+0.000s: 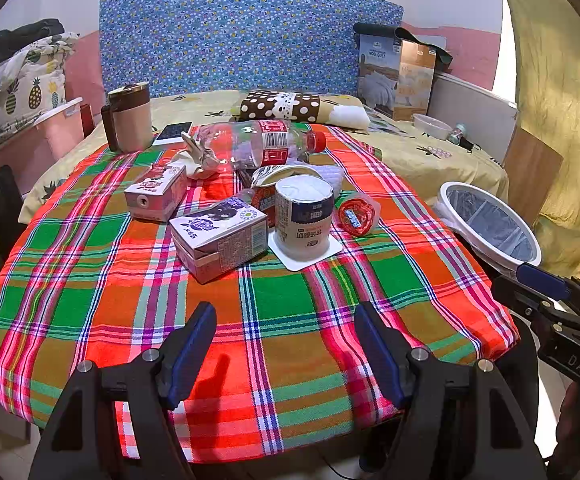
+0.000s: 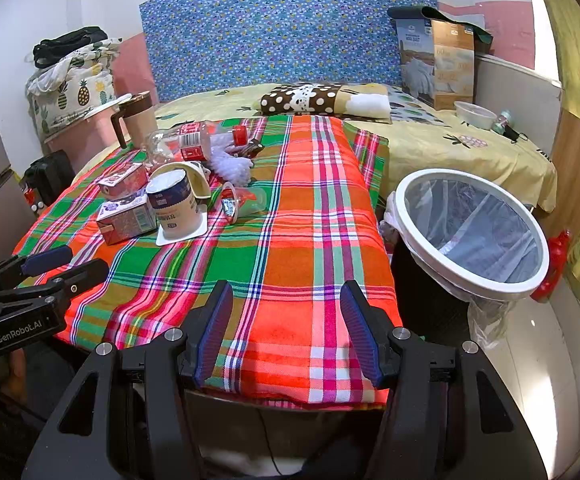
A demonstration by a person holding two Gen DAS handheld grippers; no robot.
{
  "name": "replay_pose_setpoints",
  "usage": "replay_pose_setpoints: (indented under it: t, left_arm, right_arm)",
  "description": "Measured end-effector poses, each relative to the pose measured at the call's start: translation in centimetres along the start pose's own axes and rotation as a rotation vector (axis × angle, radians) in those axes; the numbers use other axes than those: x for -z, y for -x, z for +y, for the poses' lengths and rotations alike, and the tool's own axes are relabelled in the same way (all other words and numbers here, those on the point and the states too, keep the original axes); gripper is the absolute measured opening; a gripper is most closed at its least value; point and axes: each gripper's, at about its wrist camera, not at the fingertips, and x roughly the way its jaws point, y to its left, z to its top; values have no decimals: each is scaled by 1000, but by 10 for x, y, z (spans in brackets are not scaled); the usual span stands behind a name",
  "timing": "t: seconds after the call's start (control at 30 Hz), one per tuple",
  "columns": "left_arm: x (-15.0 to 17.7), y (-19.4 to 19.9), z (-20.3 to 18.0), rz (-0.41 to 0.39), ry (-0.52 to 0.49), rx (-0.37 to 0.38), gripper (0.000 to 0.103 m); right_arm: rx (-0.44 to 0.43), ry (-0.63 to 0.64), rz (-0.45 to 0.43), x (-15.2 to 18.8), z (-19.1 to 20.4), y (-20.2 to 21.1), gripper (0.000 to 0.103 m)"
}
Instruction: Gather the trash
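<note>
Trash lies in a heap on the plaid cloth [image 1: 290,320]: a purple milk carton [image 1: 219,236], a pink carton [image 1: 155,196], an upturned yogurt cup [image 1: 304,216], a small red cup on its side [image 1: 358,210] and a crushed clear bottle with a red cap [image 1: 257,144]. The heap also shows in the right wrist view, with the yogurt cup [image 2: 175,204] and the bottle [image 2: 193,142]. A white-rimmed bin with a plastic liner [image 2: 470,228] stands right of the table. My left gripper [image 1: 285,336] is open and empty near the front edge. My right gripper [image 2: 285,320] is open and empty.
A brown-lidded mug [image 1: 129,116] and a phone [image 1: 173,133] sit at the cloth's far left. Behind is a bed with a polka-dot pillow [image 1: 285,106], a quilt box [image 1: 396,76] and a plastic bowl [image 1: 432,125]. A pink storage bin [image 1: 37,140] stands left.
</note>
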Motion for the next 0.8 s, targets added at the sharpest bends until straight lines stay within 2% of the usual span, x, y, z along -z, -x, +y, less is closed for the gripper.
replay_pose_setpoints:
  t: [0.8]
  left_arm:
    - [1, -1, 3, 4, 2, -1, 71]
  right_arm:
    - [-3, -2, -1, -2, -3, 0, 58]
